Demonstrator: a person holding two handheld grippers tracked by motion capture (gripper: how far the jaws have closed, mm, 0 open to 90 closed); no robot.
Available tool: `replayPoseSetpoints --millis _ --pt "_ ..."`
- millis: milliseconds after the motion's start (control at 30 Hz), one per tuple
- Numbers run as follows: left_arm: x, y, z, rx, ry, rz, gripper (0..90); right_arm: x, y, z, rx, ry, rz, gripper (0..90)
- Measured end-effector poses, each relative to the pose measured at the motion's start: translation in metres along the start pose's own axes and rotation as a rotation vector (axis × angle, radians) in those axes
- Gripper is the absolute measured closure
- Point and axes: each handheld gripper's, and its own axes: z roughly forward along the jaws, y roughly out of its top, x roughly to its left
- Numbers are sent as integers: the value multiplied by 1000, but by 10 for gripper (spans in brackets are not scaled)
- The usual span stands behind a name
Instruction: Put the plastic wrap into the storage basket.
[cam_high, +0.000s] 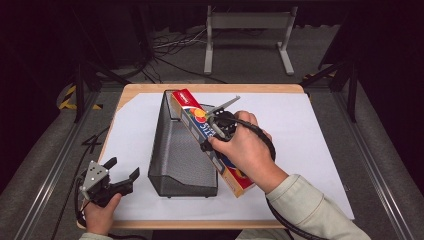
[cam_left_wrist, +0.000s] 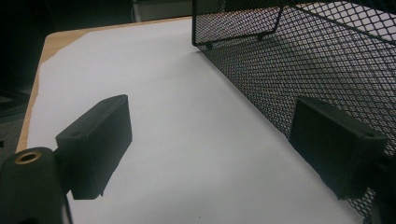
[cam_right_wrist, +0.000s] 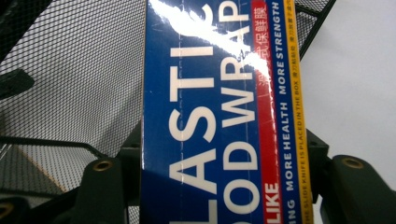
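Observation:
A long plastic-wrap box (cam_high: 201, 125), blue, red and yellow, lies slanted over the right rim of the black mesh basket (cam_high: 177, 150). My right gripper (cam_high: 216, 134) is shut on the box near its middle; in the right gripper view the box (cam_right_wrist: 219, 116) fills the space between the jaws, with the basket mesh (cam_right_wrist: 74, 79) behind it at left. My left gripper (cam_high: 120, 176) rests at the table's front left corner, open with nothing between its fingers (cam_left_wrist: 95, 140), close to the basket's left wall (cam_left_wrist: 289, 70).
White paper (cam_high: 310, 135) covers the wooden table (cam_high: 215, 88). Beyond the far edge are a grey metal stand (cam_high: 247, 30) and cables on the floor. Metal rails run along both sides of the table.

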Motion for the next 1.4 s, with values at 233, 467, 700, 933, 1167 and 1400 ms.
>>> replayPoseSetpoints --millis 233,467,700,933,1167,1400 --pt "0 0 1 2 1 1 141 0 2 14 1 -6 41 400" --pt "0 0 3 3 1 3 141 3 1 29 18 -10 54 399" --pt "1 0 2 3 2 3 141 7 0 43 40 -8 61 397" --pt "1 -1 2 6 3 4 141 7 0 54 69 -14 72 396" --pt "1 -2 1 7 5 -2 141 8 2 62 109 -37 68 394" --pt "1 -2 0 4 6 3 141 13 9 70 154 -66 63 392"
